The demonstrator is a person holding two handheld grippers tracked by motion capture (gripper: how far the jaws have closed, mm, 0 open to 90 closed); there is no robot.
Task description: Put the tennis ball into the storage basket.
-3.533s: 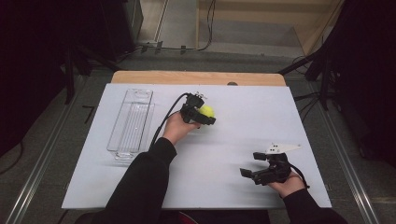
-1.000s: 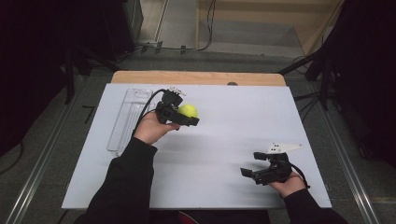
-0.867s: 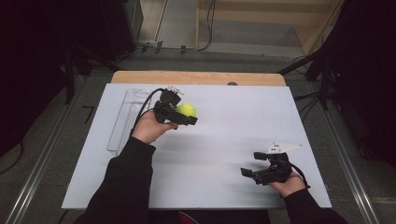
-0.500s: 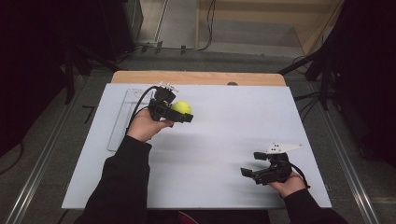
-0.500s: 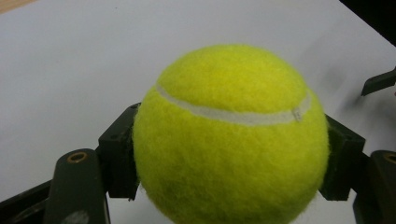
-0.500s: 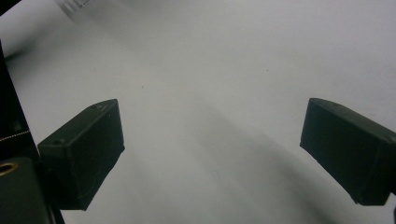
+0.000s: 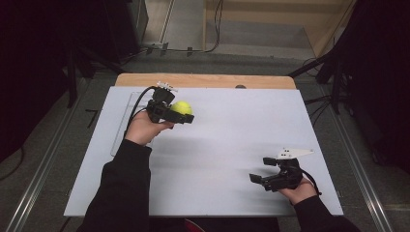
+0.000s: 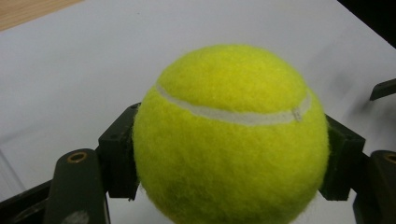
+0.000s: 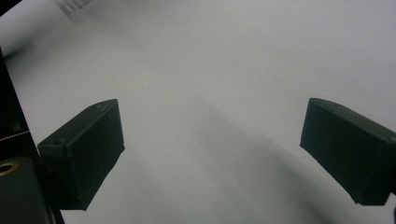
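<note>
A clear plastic tray [image 7: 126,108] lies on the white table [image 7: 227,145], at its far-left part.

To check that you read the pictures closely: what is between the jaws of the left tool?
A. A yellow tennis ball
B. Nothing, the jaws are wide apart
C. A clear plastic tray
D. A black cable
A: in the left gripper view the yellow tennis ball sits pressed between both jaws of the left tool, and the high view shows it carried above the white table.

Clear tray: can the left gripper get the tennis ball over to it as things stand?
Probably yes. The left gripper holds the tennis ball beside the clear tray, with nothing between them.
</note>
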